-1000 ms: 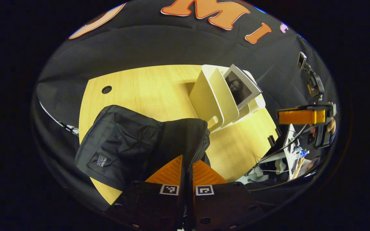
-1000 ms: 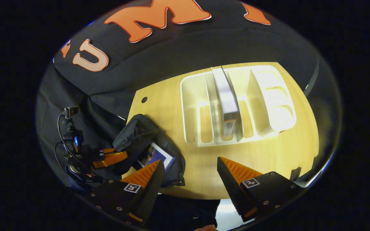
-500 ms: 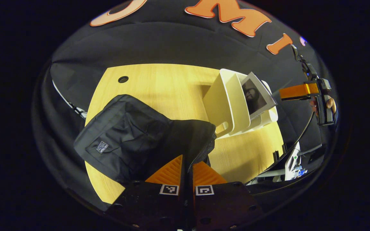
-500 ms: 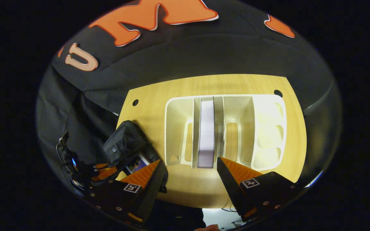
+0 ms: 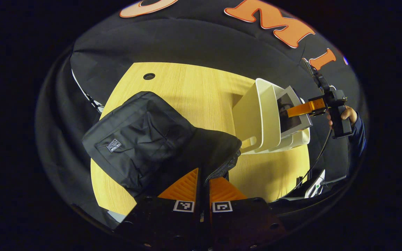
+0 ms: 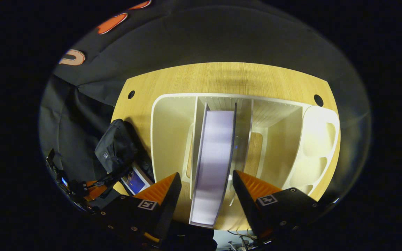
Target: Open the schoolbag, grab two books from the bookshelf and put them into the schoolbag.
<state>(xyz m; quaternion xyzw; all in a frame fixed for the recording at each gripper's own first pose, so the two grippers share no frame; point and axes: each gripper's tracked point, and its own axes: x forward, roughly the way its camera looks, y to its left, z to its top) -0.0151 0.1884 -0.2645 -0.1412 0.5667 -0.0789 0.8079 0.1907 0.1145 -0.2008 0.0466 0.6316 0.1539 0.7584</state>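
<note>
The black schoolbag (image 5: 145, 139) lies on the wooden table, and my left gripper (image 5: 203, 181) is shut on its zipper edge, holding the mouth up. In the right gripper view the schoolbag (image 6: 115, 150) sits at the left with a book (image 6: 134, 181) showing in its opening. The white bookshelf (image 6: 173, 139) stands right in front. A pale book (image 6: 213, 164) stands upright in a middle slot. My right gripper (image 6: 206, 181) is open, one finger on each side of that book's top edge. In the left gripper view the right gripper (image 5: 302, 108) reaches the book (image 5: 290, 113) in the shelf (image 5: 256, 115).
The table (image 6: 222, 76) has a round cable hole near each far corner, one hole (image 6: 318, 100) at the right. A hand (image 5: 343, 115) holds the right gripper's grip. The shelf's other slots (image 6: 277, 139) hold nothing. Bare wood (image 5: 194, 90) lies between bag and shelf.
My right gripper came forward and down over the shelf until the upright book stood between its open fingers. My left gripper stayed shut on the bag and shifted slightly.
</note>
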